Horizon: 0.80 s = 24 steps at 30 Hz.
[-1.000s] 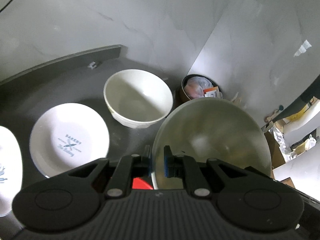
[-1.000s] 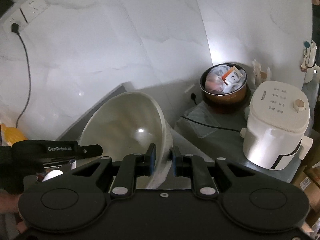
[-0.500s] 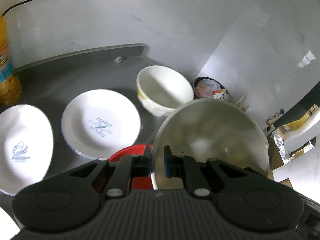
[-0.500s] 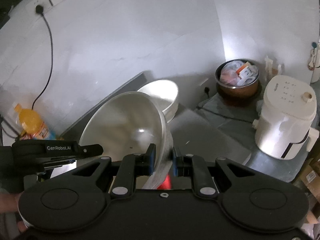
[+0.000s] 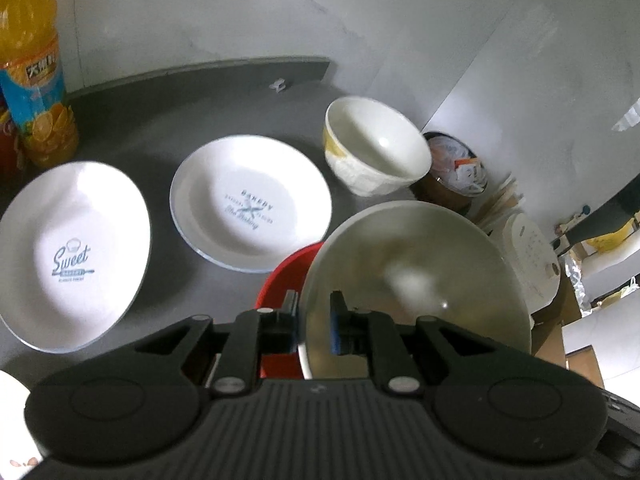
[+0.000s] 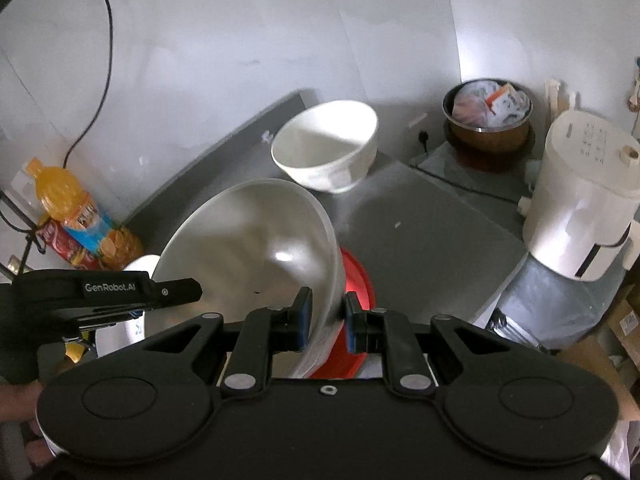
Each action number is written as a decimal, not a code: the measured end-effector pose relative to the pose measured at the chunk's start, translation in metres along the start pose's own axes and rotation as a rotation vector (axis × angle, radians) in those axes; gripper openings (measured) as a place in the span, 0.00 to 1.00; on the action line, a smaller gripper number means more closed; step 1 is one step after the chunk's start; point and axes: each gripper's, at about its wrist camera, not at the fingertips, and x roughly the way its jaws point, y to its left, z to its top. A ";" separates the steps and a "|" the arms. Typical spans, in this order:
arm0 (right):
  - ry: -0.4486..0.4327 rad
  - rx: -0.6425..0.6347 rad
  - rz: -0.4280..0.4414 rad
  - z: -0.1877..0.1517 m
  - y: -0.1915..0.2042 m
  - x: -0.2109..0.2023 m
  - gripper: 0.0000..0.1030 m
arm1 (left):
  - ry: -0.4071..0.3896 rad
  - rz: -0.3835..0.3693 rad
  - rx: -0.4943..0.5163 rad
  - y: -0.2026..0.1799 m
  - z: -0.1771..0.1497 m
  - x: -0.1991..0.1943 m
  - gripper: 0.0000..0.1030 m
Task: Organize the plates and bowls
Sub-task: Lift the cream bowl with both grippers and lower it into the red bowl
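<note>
I hold a large pale bowl (image 5: 420, 280) (image 6: 248, 252), tilted, in the air above the grey counter (image 5: 160, 120). My left gripper (image 5: 314, 320) is shut on its near rim. My right gripper (image 6: 325, 320) is shut on the opposite rim. The left gripper's black housing (image 6: 108, 288) shows at the left of the right wrist view. A red dish (image 5: 288, 276) (image 6: 358, 280) lies under the held bowl. A smaller white bowl (image 5: 376, 148) (image 6: 328, 148) stands at the back. Two white plates lie to the left, one printed "Bakery" (image 5: 250, 204), the other "Sweet" (image 5: 72, 256).
An orange juice bottle (image 5: 34, 68) (image 6: 76, 208) stands at the back left by the wall. Past the counter's right edge, lower down, are a white rice cooker (image 6: 584, 196) and a brown pot full of rubbish (image 6: 490, 116). A black cable (image 6: 100, 40) hangs on the wall.
Both grippers have drawn back and up with the large bowl. The white bowl now looks farther away, and the plates, the juice bottle and the red dish have come into view.
</note>
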 end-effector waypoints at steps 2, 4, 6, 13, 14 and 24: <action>0.017 -0.002 -0.010 -0.003 0.000 0.005 0.16 | 0.013 0.002 0.000 0.001 -0.003 0.004 0.12; 0.032 0.001 -0.014 -0.005 -0.002 0.010 0.16 | 0.024 0.007 -0.003 0.003 -0.005 0.008 0.12; 0.045 0.002 -0.015 -0.006 -0.004 0.015 0.16 | 0.032 0.013 -0.008 0.004 -0.007 0.012 0.12; 0.086 -0.010 -0.023 -0.005 -0.004 0.030 0.16 | 0.054 0.035 -0.014 0.005 -0.007 0.022 0.12; 0.092 -0.013 -0.023 -0.004 -0.004 0.032 0.16 | 0.057 0.040 -0.016 0.006 -0.006 0.023 0.12; 0.132 -0.030 -0.034 -0.006 0.001 0.047 0.26 | 0.110 0.077 -0.007 0.007 -0.003 0.036 0.15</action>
